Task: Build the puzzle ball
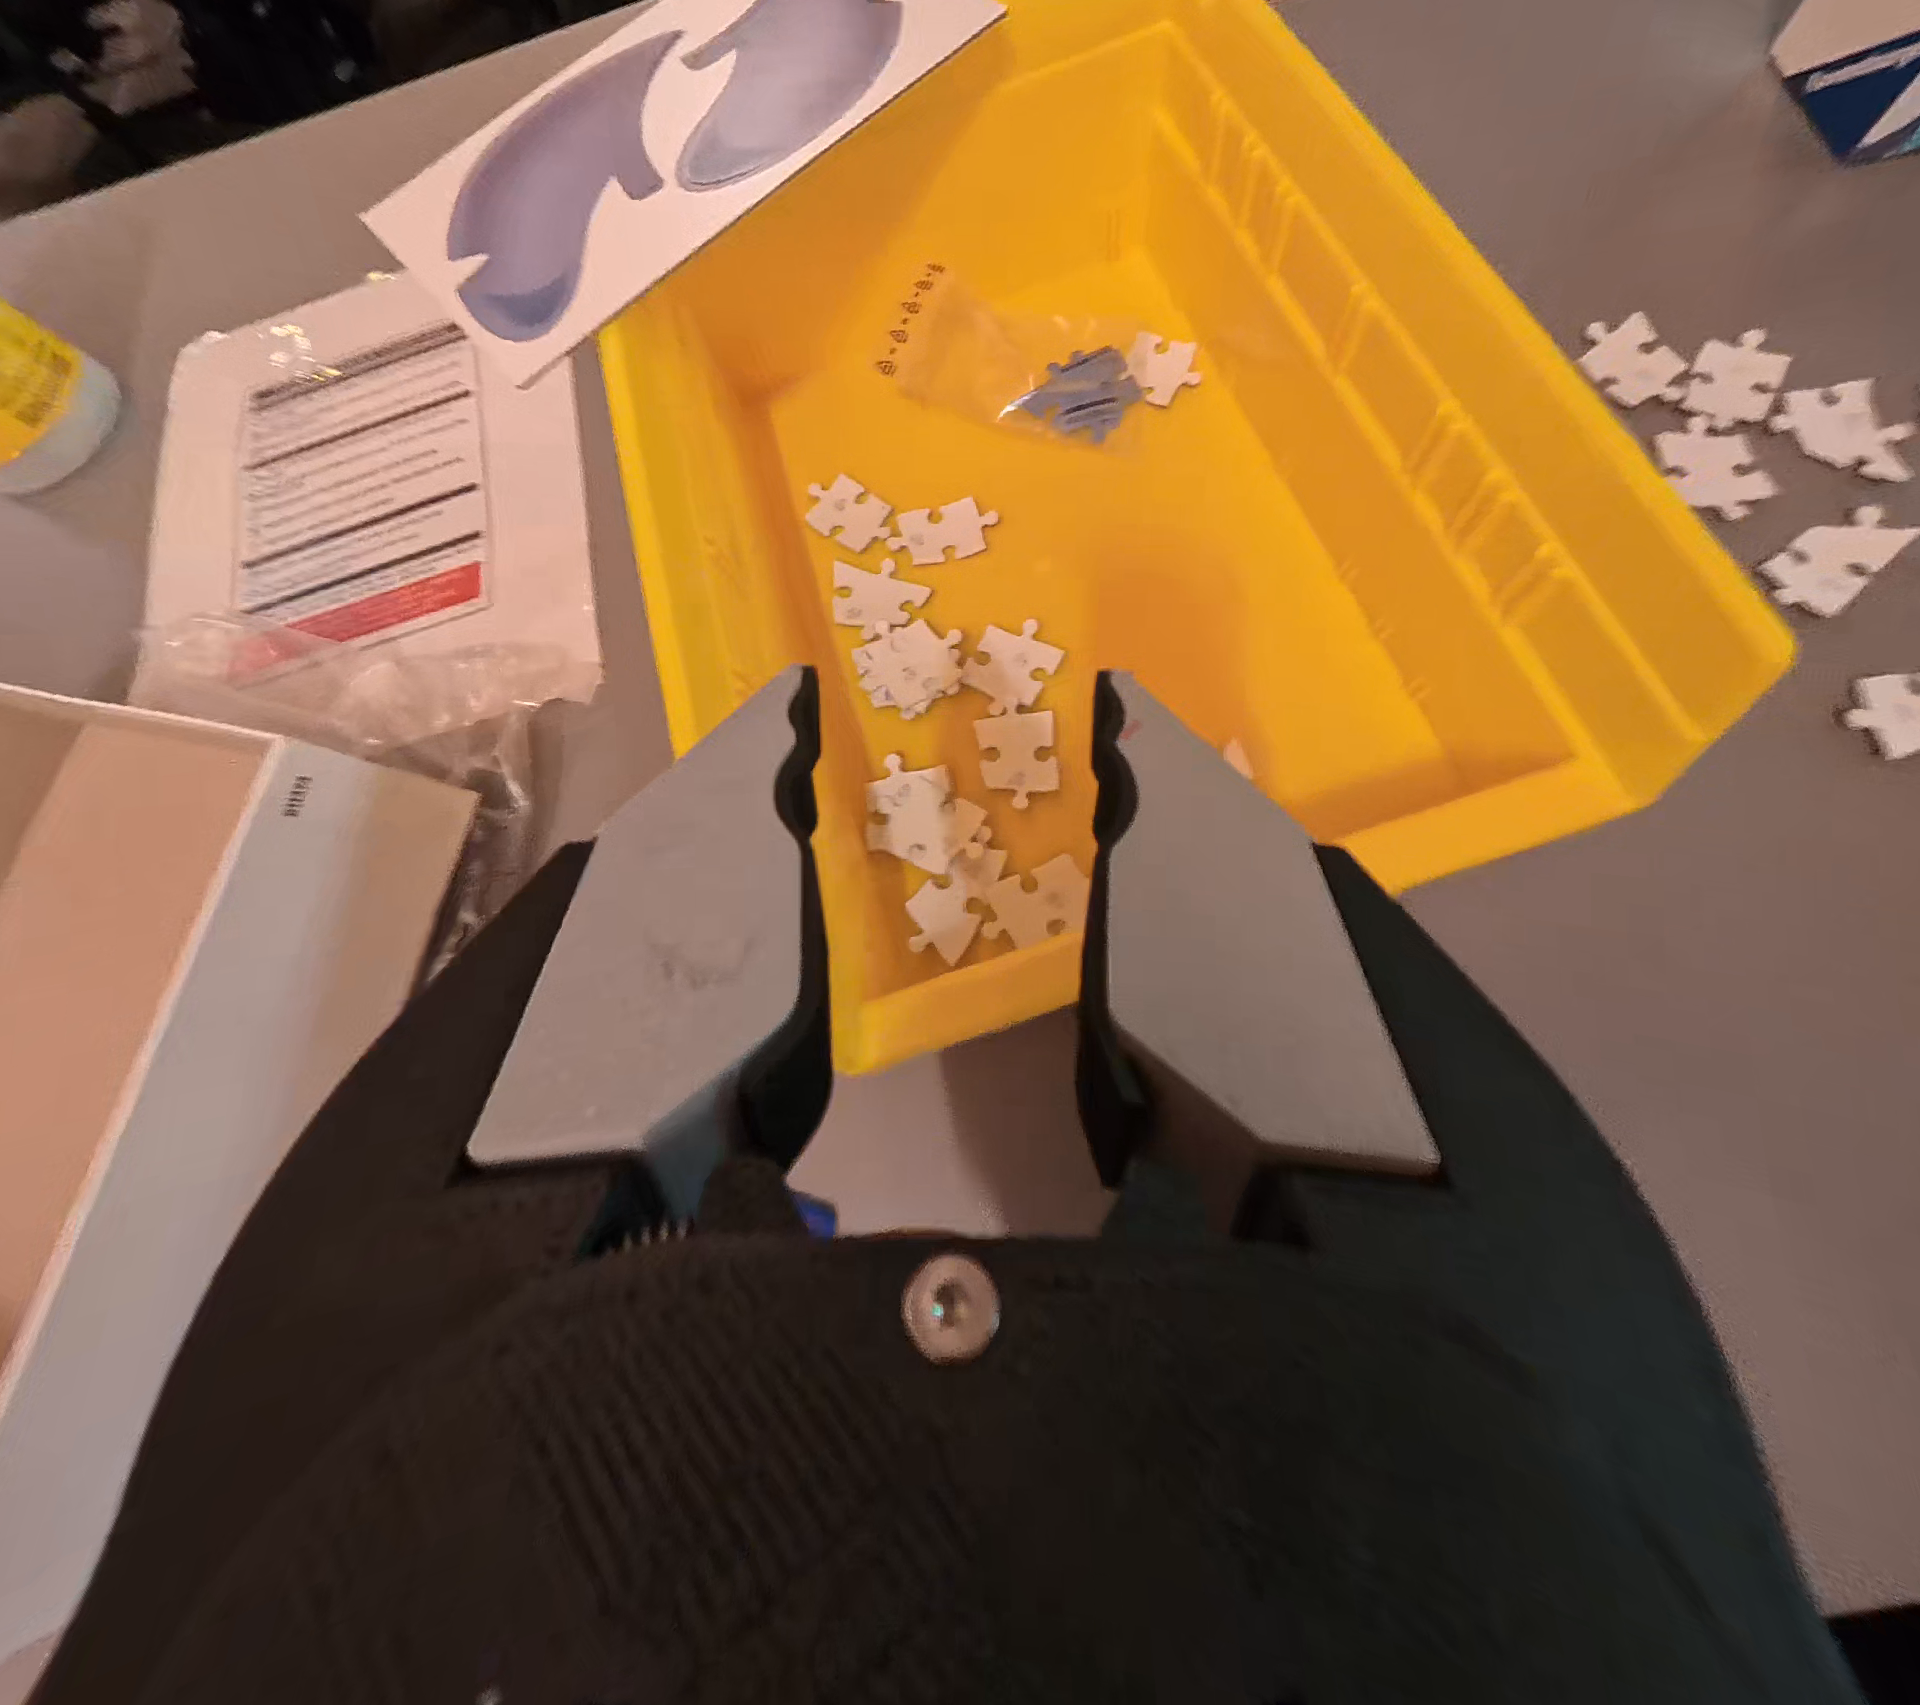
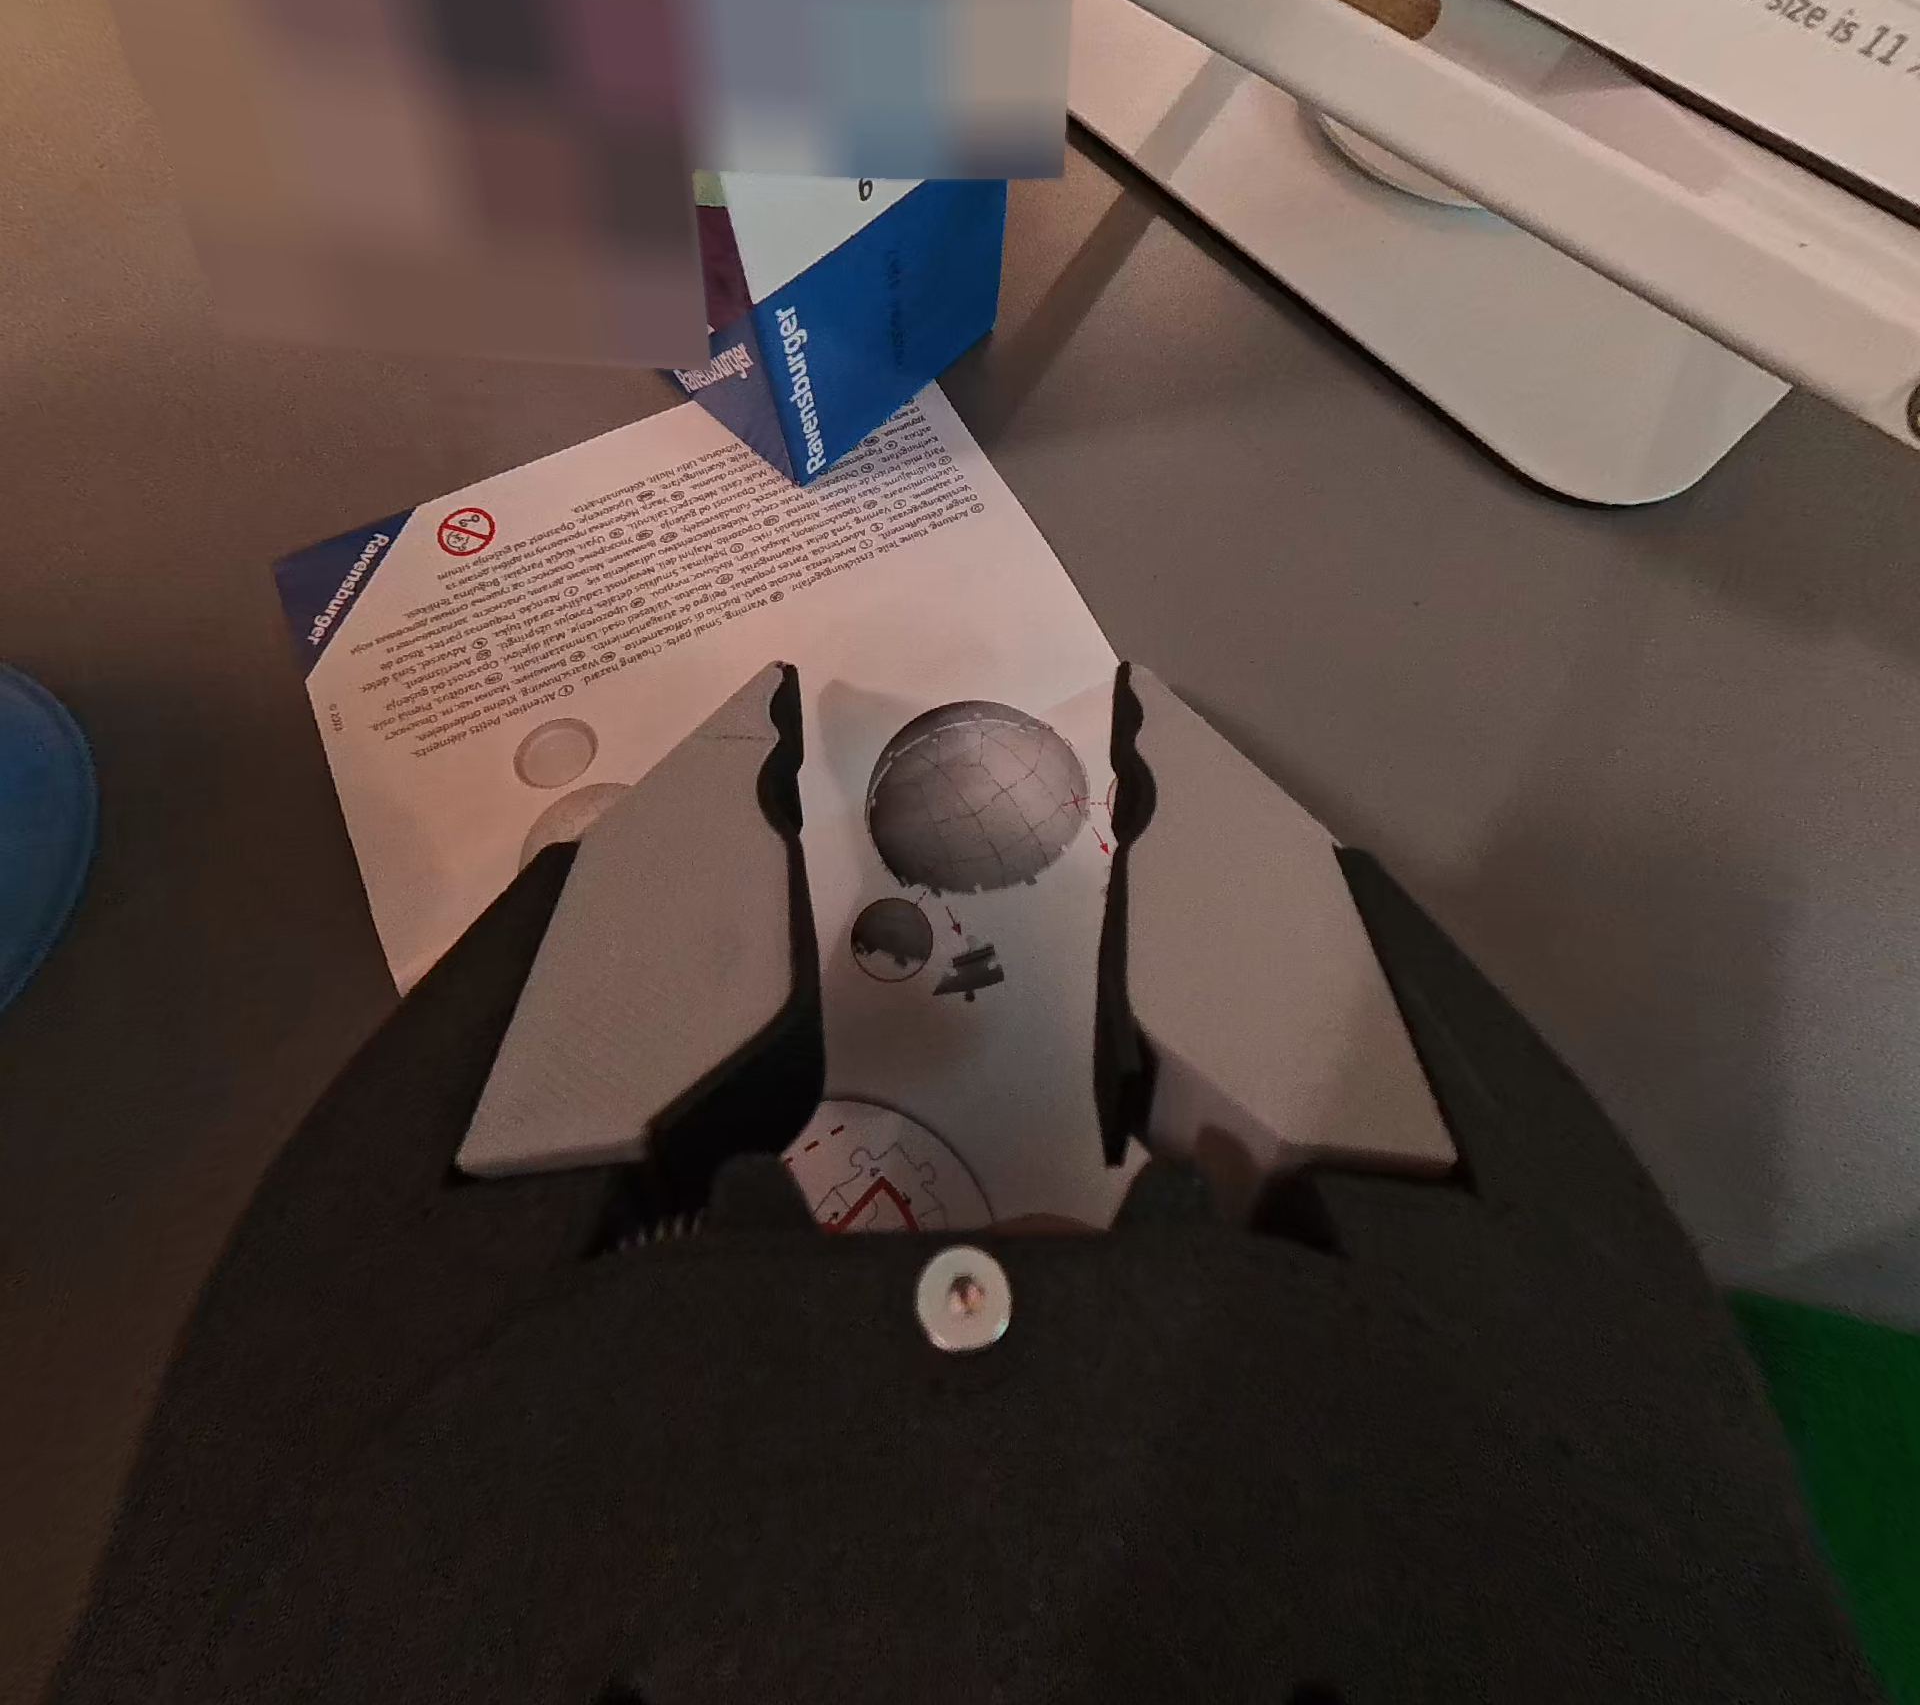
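In the left wrist view my left gripper [image 1: 954, 699] is open and empty, hovering over the near end of a yellow bin [image 1: 1351, 616]. Several white puzzle pieces [image 1: 935, 720] lie face down in the bin, and a small clear bag with blue pieces [image 1: 1070, 398] lies farther in. More white pieces [image 1: 1756, 450] lie on the grey table right of the bin. In the right wrist view my right gripper [image 2: 951, 689] is open and empty above an instruction sheet [image 2: 727, 616] that shows a grey ball drawing.
A white card with blue curved shapes [image 1: 675, 128] leans on the bin's far left rim. A printed sheet in plastic wrap [image 1: 364, 492] and an open white box [image 1: 156, 980] lie at the left. A blue puzzle box [image 2: 862, 325] stands beyond the instruction sheet, with a white stand [image 2: 1455, 253] at right. About 65 cm separates my left fingertips from my right.
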`<state>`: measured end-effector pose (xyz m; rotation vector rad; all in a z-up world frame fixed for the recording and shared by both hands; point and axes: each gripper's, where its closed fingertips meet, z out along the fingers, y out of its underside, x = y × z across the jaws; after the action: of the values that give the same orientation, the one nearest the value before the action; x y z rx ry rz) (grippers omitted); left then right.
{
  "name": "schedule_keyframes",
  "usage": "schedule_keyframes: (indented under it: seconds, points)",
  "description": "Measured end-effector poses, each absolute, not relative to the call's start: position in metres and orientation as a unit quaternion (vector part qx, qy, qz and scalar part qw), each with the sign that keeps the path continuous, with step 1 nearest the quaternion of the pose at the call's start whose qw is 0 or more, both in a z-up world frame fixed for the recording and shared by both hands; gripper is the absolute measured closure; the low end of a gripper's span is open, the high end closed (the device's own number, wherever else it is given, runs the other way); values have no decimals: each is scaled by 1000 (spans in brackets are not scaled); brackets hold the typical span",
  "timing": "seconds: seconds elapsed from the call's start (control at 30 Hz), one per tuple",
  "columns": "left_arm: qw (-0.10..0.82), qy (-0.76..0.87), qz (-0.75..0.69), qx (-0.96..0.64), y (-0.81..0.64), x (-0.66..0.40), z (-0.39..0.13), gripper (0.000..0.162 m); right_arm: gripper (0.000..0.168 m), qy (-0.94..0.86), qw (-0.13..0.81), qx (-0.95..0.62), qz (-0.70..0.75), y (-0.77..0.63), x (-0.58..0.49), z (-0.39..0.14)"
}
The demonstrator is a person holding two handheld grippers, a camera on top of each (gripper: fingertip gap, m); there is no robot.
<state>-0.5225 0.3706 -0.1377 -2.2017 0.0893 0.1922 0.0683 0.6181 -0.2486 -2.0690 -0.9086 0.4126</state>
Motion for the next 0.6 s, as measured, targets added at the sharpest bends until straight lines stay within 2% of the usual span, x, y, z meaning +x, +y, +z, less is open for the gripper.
schedule_keyframes:
  seconds: [0.27,0.4,0.6]
  points:
    - [484,34,71,-872,393,-518,-107,112,112,-369,398,-824,165,616,67,-252]
    - [486,19,34,-873,394,-501,-114,123,114,-378,387,-823,171,612,64,-255]
    - [496,41,50,-866,392,-471,-92,118,115,-375,380,-818,215,605,62,-250]
